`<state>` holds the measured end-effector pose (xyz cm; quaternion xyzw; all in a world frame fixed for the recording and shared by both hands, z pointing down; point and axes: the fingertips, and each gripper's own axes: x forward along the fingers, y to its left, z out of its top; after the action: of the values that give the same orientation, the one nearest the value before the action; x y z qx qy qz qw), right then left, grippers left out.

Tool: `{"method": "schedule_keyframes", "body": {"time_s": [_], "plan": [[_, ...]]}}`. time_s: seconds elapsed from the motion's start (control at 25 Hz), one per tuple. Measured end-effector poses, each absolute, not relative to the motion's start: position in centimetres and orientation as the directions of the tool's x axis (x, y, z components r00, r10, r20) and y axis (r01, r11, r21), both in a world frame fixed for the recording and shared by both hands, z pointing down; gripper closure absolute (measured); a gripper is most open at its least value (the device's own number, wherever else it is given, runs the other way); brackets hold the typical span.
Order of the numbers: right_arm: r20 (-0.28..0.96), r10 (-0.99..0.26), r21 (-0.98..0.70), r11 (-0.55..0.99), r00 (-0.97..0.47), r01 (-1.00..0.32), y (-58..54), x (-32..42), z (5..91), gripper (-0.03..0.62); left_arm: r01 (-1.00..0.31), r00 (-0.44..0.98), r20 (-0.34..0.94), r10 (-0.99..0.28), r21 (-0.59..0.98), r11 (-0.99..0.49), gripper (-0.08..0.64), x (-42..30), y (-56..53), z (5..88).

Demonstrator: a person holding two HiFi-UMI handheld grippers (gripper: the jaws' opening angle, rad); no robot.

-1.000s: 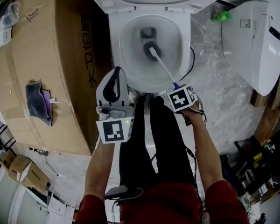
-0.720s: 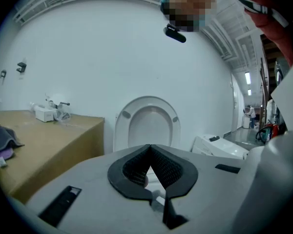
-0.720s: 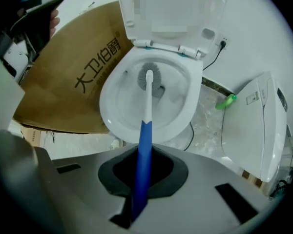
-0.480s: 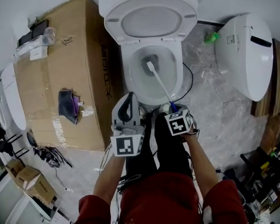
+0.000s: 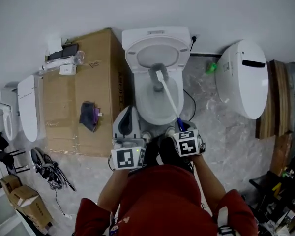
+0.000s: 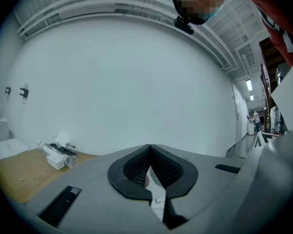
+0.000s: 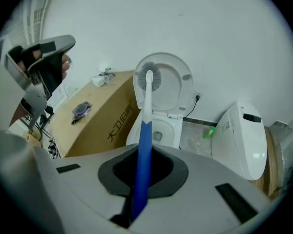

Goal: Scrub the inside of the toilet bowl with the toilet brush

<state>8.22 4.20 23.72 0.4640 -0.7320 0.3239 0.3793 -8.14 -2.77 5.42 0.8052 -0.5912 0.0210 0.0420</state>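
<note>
The white toilet (image 5: 160,107) stands with its lid (image 5: 157,53) up. The toilet brush has a white shaft, a blue handle (image 7: 144,150) and a grey bristle head (image 5: 158,73). The head is raised above the bowl, in front of the lid (image 7: 172,84). My right gripper (image 5: 180,127) is shut on the blue handle just before the bowl's front rim; the handle runs between its jaws (image 7: 142,174). My left gripper (image 5: 129,114) is shut and holds nothing, left of the bowl, jaws aimed at the white wall (image 6: 150,167).
A large cardboard box (image 5: 83,102) stands against the toilet's left side, with a purple-grey cloth (image 5: 91,116) and small items (image 5: 64,58) on top. A second white toilet (image 5: 242,77) and a green object (image 5: 211,68) are to the right. Cables (image 5: 49,168) lie at lower left.
The brush head has come up out of the bowl and now sits in front of the raised lid. The head view has pulled back and up, so both grippers look farther from the toilet.
</note>
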Motion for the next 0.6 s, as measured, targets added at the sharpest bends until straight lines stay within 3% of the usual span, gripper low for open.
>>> {"method": "schedule_keyframes", "body": {"time_s": [0.6], "plan": [[0.625,-0.723,-0.124,0.281,-0.295,-0.952,-0.9,9.8,7.4,0.577,-0.977,0.211,-0.041,-0.977,0.028,-0.212,0.548,-12.6,-2.7,-4.8]]}}
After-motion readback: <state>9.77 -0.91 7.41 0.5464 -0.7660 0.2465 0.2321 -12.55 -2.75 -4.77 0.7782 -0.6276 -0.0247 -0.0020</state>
